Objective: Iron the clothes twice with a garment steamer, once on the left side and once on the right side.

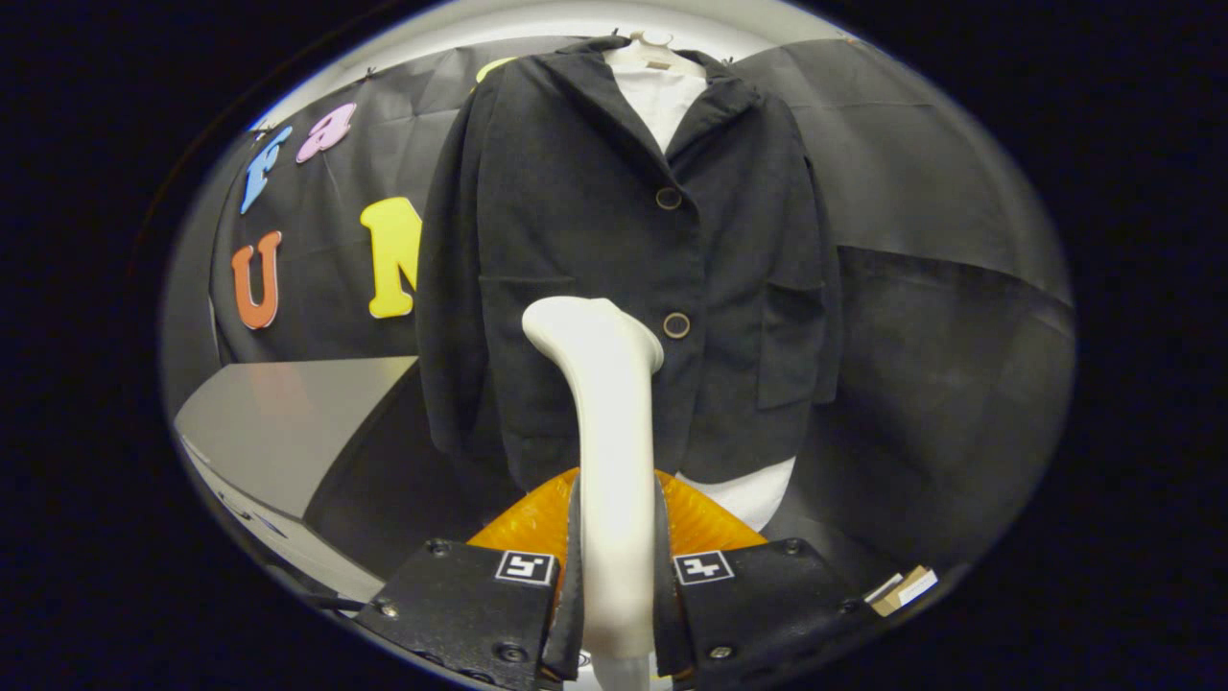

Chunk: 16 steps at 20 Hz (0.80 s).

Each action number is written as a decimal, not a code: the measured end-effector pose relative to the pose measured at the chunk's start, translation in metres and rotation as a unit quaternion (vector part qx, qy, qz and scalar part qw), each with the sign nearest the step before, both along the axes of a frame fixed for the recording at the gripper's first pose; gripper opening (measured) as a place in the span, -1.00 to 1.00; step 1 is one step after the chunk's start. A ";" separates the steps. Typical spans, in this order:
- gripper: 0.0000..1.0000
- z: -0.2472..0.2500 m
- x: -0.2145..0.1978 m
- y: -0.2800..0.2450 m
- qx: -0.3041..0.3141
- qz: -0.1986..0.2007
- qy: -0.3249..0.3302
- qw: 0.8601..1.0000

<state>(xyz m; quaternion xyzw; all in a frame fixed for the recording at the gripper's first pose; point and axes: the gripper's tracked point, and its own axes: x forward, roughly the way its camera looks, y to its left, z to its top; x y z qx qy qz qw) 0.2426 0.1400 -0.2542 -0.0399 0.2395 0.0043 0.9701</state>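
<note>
Black jacket (614,278) hanging far ahead on a white mannequin (662,96), two buttons down its front, facing the fingers. Grey counter (288,422) off to the left, nearer. White garment steamer (609,451) upright between jacket and fingers, head near the lower button. Gripper (614,595) fingers pinching the steamer's handle from both sides.

The single camera rides on the tongs (616,585) and looks forward along their two fingers, which clamp the white steamer (610,451) rising up the middle. It faces the dark jacket (576,250) head-on from close range, aimed slightly upward from about hem level toward the collar. Beyond the jacket hangs the booth's wall, with a grey table (288,422) off to the left.
</note>
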 end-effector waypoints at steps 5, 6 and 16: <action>-0.36 -0.044 -0.012 -0.010 -0.006 -0.011 0.031 0.999; -0.36 -0.055 -0.012 -0.013 -0.007 -0.014 0.040 0.999; -0.36 -0.103 -0.029 -0.026 -0.017 -0.026 0.090 0.995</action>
